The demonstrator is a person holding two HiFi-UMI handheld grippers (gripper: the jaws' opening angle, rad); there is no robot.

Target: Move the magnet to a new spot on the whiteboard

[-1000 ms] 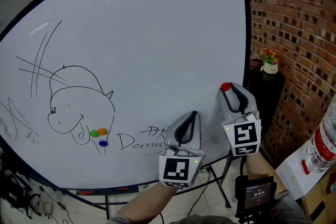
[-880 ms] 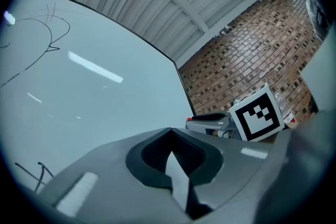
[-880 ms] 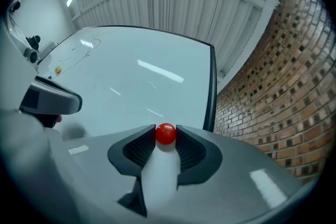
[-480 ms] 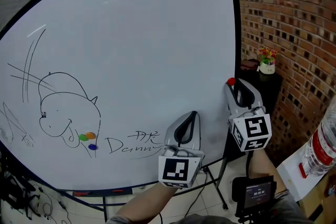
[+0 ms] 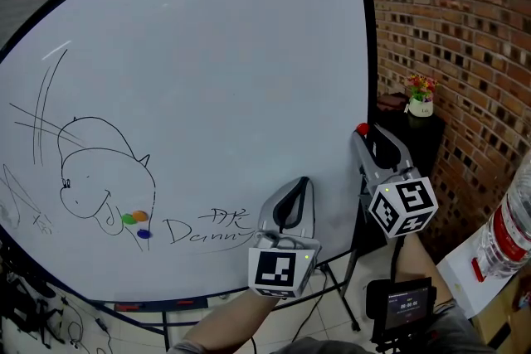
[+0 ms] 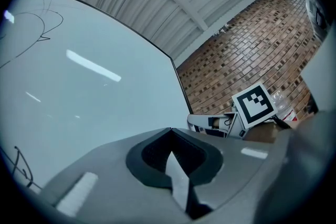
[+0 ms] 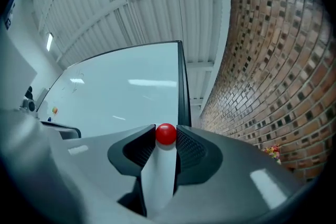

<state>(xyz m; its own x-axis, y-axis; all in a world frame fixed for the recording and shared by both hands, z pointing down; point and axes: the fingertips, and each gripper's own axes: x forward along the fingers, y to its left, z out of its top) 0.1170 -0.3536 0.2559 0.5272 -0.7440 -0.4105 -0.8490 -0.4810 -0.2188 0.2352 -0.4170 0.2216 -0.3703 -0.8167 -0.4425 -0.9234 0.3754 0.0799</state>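
Right gripper: jaws clamped on the red magnet, which sits between the jaw tips.
Right gripper view: the red magnet fills the gap at the tips of the right gripper, one pad on each side.
Magnet location: in front of the lower right edge of the whiteboard, beside its dark frame. Contact with the board surface cannot be determined.
Left gripper: jaws closed, tips meeting, nothing between them.
Left gripper view: the tips of the left gripper meet in front of bare whiteboard.
Left gripper position: low on the board, just right of the handwriting.
Other magnets: green magnet, orange magnet and blue magnet clustered on the board's lower left, well apart from both grippers.
Board markings: line drawing directly above the cluster.
Surroundings: brick wall to the right; flower pot on a black cabinet; bottle at the right edge.
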